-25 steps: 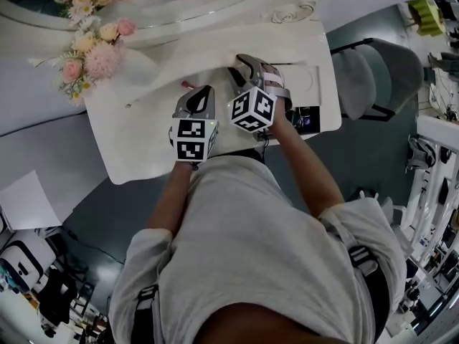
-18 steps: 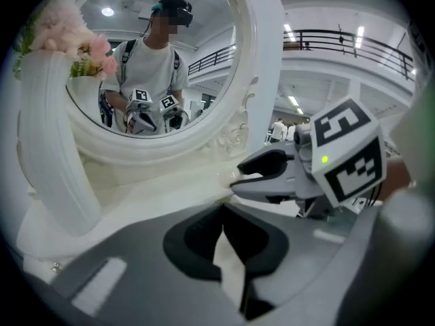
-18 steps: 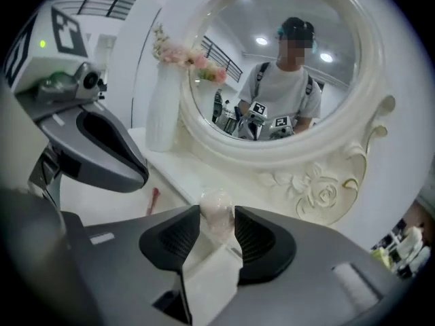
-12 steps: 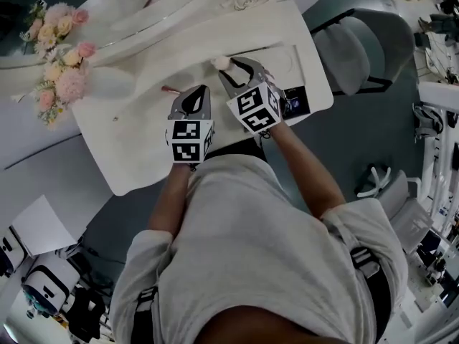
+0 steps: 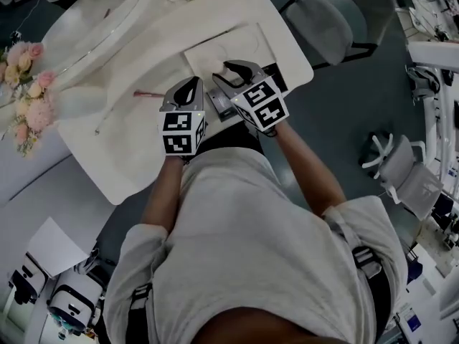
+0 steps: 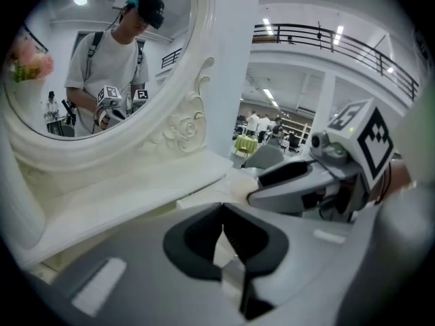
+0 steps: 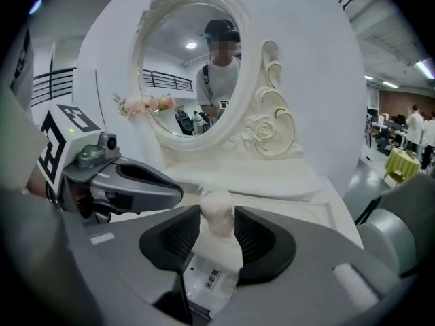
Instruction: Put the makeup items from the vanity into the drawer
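Fingers (image 6: pixel 192 242) of the left gripper (image 6: pixel 222 217) are meeting tip to tip with nothing clamped between them.

Left to right, head view:
- A bouquet of pink and cream flowers (image 5: pixel 29 102) is sitting at the far left of the white vanity (image 5: pixel 125 163).
- The oval mirror (image 7: pixel 187 73) is standing at the back and reflecting the person with both grippers.
- A thin pink-ended stick (image 5: pixel 147 93) is lying flat on the top, just beyond the left gripper and apart from it. Its type is not legible.
- The left gripper is hovering over the front part of the top, close beside the right one.
- The right gripper (image 7: pixel 217 231) is holding its 2 pads wide apart and pressing them on a pale makeup item (image 7: pixel 217 212). The item's rounded cream top is poking up between the pads, and its white labelled body is running back toward the camera. The item is riding in the jaws above the vanity top, near the rectangular recessed panel (image 5: pixel 237 45).
- A dark strip (image 5: pixel 280 84) is showing at the front edge by the right gripper. I cannot tell whether it is the drawer.
- A grey chair (image 5: pixel 323 16) is standing off the right end.
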`<state>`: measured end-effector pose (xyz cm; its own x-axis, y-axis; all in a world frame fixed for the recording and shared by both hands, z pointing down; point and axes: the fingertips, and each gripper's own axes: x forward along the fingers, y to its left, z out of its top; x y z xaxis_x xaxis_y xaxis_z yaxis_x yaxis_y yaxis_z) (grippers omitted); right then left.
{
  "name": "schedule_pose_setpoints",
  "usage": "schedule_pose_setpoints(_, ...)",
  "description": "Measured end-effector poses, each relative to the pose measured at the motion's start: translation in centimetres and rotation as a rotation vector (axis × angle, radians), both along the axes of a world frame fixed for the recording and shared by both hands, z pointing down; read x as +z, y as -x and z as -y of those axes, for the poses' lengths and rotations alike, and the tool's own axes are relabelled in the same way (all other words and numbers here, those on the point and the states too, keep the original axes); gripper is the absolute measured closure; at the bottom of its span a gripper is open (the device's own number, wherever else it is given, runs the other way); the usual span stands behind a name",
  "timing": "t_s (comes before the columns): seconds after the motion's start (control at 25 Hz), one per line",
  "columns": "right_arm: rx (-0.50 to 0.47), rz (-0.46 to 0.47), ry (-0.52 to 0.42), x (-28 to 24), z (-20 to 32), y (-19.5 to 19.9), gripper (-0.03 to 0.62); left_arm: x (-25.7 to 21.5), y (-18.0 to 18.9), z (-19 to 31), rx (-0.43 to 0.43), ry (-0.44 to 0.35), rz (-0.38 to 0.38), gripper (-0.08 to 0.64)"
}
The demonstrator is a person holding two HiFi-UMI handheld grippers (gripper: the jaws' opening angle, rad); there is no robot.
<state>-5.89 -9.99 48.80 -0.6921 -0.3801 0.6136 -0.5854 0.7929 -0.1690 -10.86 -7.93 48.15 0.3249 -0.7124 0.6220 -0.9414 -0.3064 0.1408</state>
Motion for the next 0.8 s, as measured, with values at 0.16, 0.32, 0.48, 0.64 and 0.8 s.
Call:
schedule_pose_setpoints(0.16,0.034,0.028,0.051,0.2,-1.1,-3.5,0.428,0.3,-2.2,0.4,0.033,0.011,0.004,0.557)
schedule_pose_setpoints(0.32,-0.003,0.006,0.101,1.2,-3.1,-5.3,0.426,0.4,-3.5,0.7,0.041,0.021,0.001,0.557)
schedule_pose_setpoints(0.48,-0.089,-0.031,0.156,3.0,-5.4,-5.5,0.426,0.7,-4.4,0.5,0.033,0.042,0.004,0.557)
schedule_pose_setpoints(0.64,-0.156,-0.111,0.166,5.4,-6.6,-4.7,0.426,1.4,-3.8,0.0,0.02,0.058,0.019,0.557)
schedule_pose_setpoints(0.8,-0.195,-0.193,0.199,7.4,-7.0,-4.3,0.425,2.3,-2.9,-0.2,0.004,0.079,0.003,0.557)
